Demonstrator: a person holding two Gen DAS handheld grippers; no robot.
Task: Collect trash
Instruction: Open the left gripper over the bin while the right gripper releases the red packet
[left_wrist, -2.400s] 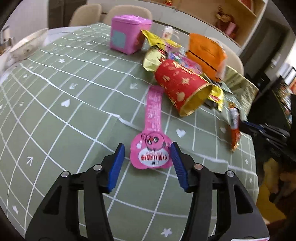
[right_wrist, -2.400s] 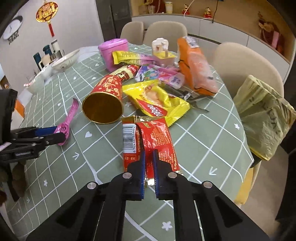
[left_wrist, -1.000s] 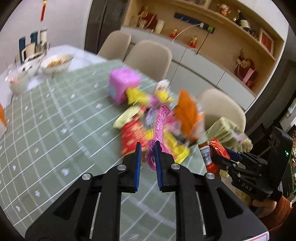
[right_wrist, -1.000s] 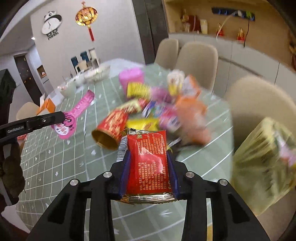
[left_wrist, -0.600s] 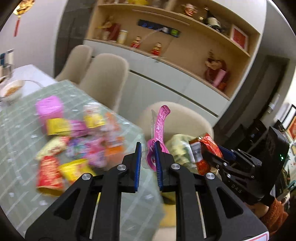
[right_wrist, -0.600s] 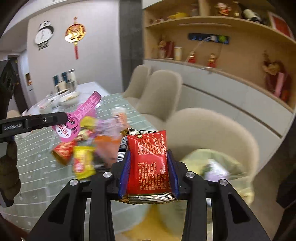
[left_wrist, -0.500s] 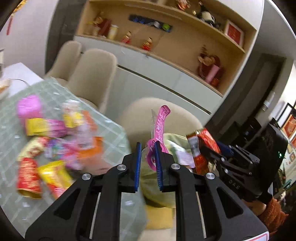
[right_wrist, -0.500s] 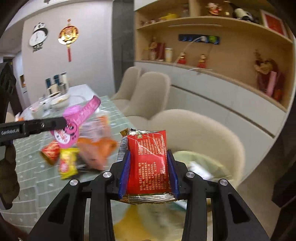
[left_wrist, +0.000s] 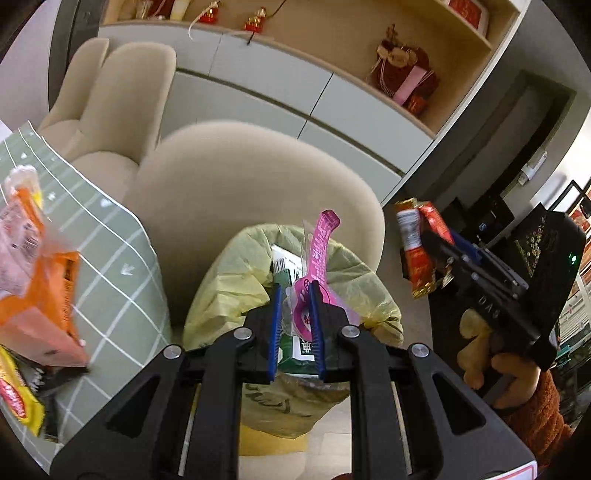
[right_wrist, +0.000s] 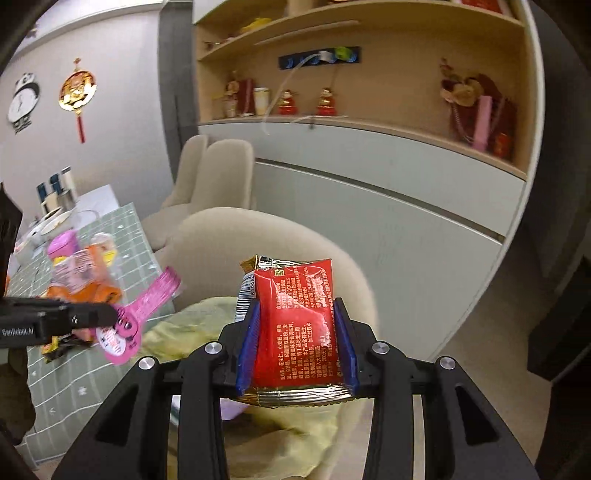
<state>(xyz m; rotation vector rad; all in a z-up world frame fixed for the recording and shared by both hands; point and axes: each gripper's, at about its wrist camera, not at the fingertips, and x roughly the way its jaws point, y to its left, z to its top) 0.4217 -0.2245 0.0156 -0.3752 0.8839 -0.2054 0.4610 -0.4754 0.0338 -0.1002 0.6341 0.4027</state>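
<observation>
My left gripper (left_wrist: 295, 317) is shut on a long pink wrapper (left_wrist: 319, 251) and holds it over the open mouth of a yellow trash bag (left_wrist: 240, 280) beside the table. My right gripper (right_wrist: 297, 343) is shut on a red snack packet (right_wrist: 295, 321), held above the same bag (right_wrist: 303, 435). In the left wrist view the right gripper (left_wrist: 436, 240) with the red packet (left_wrist: 417, 243) is to the right of the bag. In the right wrist view the pink wrapper (right_wrist: 144, 310) hangs at the left.
The green checked table (left_wrist: 122, 243) is at the left with an orange packet (left_wrist: 37, 280) and a yellow wrapper (left_wrist: 18, 398) on it. A beige chair (left_wrist: 251, 177) stands behind the bag. A cabinet with shelves (right_wrist: 369, 177) lines the wall.
Both grippers have swung away from the table to the trash bag, each carrying its wrapper. The bag now lies right under them.
</observation>
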